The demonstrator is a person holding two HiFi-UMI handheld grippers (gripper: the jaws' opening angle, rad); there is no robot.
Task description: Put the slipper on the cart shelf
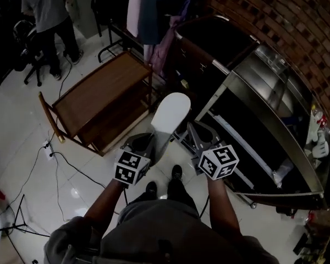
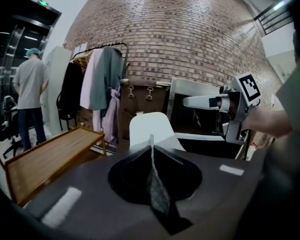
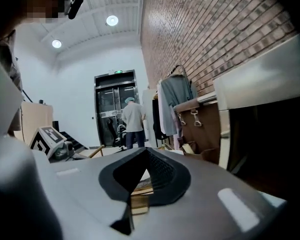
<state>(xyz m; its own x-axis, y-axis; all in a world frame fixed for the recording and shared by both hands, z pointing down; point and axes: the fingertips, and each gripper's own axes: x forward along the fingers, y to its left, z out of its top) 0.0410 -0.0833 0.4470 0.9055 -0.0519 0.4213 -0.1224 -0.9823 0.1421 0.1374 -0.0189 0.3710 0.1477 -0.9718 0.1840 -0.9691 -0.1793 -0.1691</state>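
1. A glossy tiled floor [image 1: 22,164] ran to a brick wall [image 1: 275,15]; a wooden cart [image 1: 102,100] stood near hung clothes [image 2: 102,79].
2. The left gripper [image 1: 148,143] had its jaws clamped on the white slipper [image 1: 170,114], which was raised, apart from the cart.
3. The right gripper [image 1: 190,131] had its jaws narrowly parted and empty, beside the slipper.

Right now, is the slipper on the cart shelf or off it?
Off: the slipper sticks up from the shut left gripper, apart from the cart.

The slipper [image 1: 170,117] stands between the cart [image 1: 99,95] at left and the cabinet [image 1: 264,89] at right.
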